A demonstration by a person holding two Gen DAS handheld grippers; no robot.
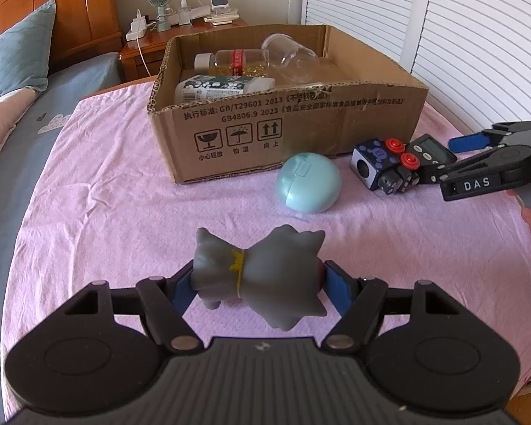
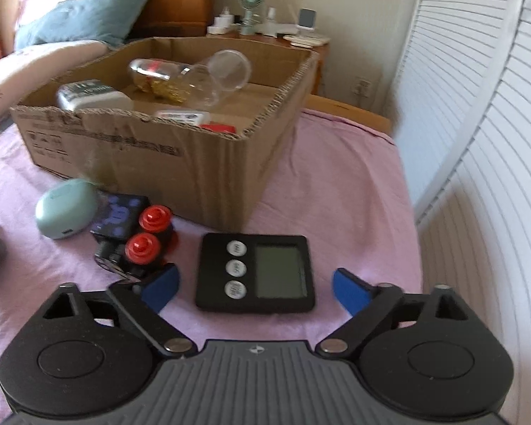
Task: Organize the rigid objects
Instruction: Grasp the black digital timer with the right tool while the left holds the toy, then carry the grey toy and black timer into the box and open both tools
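Note:
My left gripper (image 1: pixel 260 281) is shut on a grey soft-looking toy figure (image 1: pixel 265 269) with a yellow band, held just above the pink cloth. My right gripper (image 2: pixel 255 276) is open, and a black digital timer (image 2: pixel 262 272) lies flat between its blue pads (image 2: pixel 348 292) with a gap on each side. Left of the timer sit a dark blue cube toy with red buttons (image 2: pixel 131 226) and a teal egg-shaped case (image 2: pixel 65 212). Behind them stands an open cardboard box (image 2: pixel 180 163). The left wrist view shows the case (image 1: pixel 308 182), the cube toy (image 1: pixel 382 166), the right gripper (image 1: pixel 453 163) and the box (image 1: pixel 265 124).
The box holds bottles (image 1: pixel 230 62), a clear plastic cup (image 1: pixel 290 58) and small packs. A pink cloth (image 1: pixel 124 212) covers the bed. A blue pillow (image 1: pixel 17 53) lies at the left, a nightstand with a small fan (image 1: pixel 159 7) stands behind, and white louvred doors (image 1: pixel 460 35) line the right.

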